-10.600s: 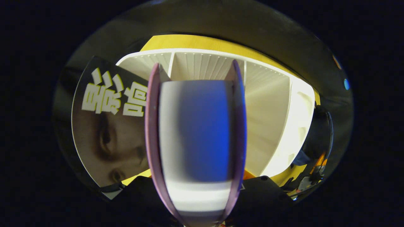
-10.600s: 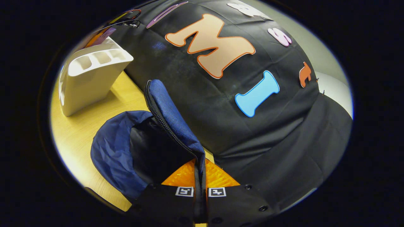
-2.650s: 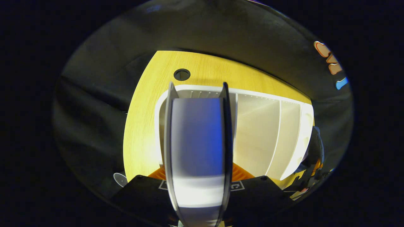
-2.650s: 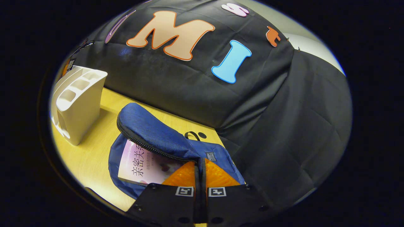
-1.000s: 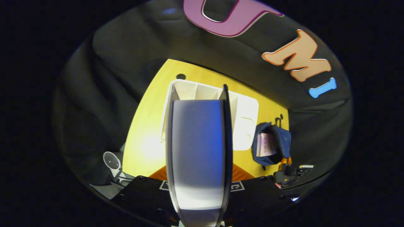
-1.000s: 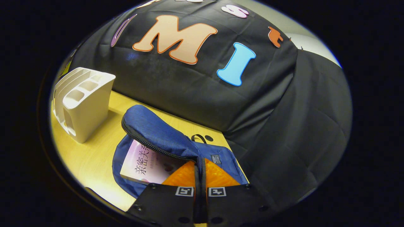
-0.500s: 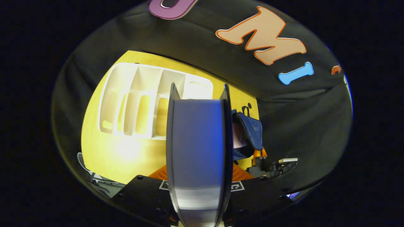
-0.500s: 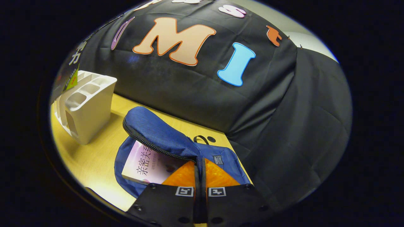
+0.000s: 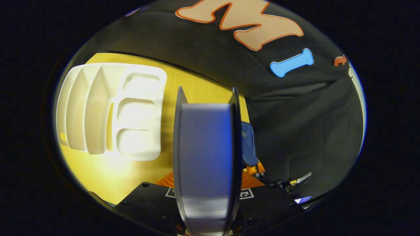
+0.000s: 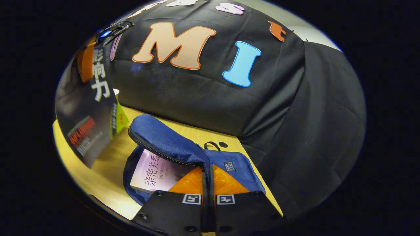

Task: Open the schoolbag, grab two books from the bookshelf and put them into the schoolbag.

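My left gripper (image 9: 206, 179) is shut on a black-covered book (image 9: 205, 147), seen edge-on in the left gripper view. In the right gripper view that black book (image 10: 86, 111) hangs upright at the left, above the table and just left of the bag. The blue schoolbag (image 10: 170, 144) lies open on the yellow table (image 10: 105, 178), with a pink book (image 10: 154, 170) inside. My right gripper (image 10: 208, 178) is shut on the bag's zipped flap edge and holds it up. The schoolbag (image 9: 248, 144) peeks out to the right of the held book.
The white bookshelf (image 9: 111, 111) stands on the table (image 9: 131, 167) to the left, its compartments showing no books. A small black loop (image 10: 211, 144) lies at the bag's far end. The black booth cloth rises right behind the table.
My left gripper has swung right from the bookshelf toward the schoolbag with the black book. That book now covers the shelf in the right gripper view. The right gripper keeps holding the flap.
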Tool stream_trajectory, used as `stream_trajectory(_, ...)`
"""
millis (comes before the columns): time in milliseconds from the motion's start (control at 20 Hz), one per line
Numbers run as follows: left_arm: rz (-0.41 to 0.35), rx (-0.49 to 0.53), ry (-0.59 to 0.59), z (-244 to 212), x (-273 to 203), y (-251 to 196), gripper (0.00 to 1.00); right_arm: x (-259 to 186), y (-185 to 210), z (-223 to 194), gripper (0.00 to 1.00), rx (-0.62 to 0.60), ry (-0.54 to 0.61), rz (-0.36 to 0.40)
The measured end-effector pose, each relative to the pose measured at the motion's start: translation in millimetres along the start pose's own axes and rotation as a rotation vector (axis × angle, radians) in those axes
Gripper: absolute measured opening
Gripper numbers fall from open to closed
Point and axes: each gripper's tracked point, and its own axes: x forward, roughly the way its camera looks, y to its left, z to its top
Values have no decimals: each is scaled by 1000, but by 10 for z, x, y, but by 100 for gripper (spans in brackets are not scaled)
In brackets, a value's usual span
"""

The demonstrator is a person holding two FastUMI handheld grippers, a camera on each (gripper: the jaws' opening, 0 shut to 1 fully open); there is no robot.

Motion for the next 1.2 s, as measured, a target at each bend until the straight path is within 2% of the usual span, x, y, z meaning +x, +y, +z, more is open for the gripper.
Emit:
stream_trajectory(250,-40,-60,-3,-101,687,-120,40,63,-102,57,3,61,-5,25)
stream_trajectory(600,-184,-168,-90,-69,1304,-321,40,94,-145,75,5,117,-21,65)
stream_trajectory(700,-210,-162,-93,-115,1528,-370,40,102,-136,90,3,106,-26,70)
stream_trajectory(900,-312,-193,-93,-187,1844,-512,40,54,-96,99,3,71,-49,74)
stream_trajectory(1050,-376,-233,-112,-231,1905,-482,40,34,-64,115,1,57,-78,70)
stream_trajectory(1200,-392,-253,-110,-299,1993,-407,40,40,60,133,3,18,-99,79)
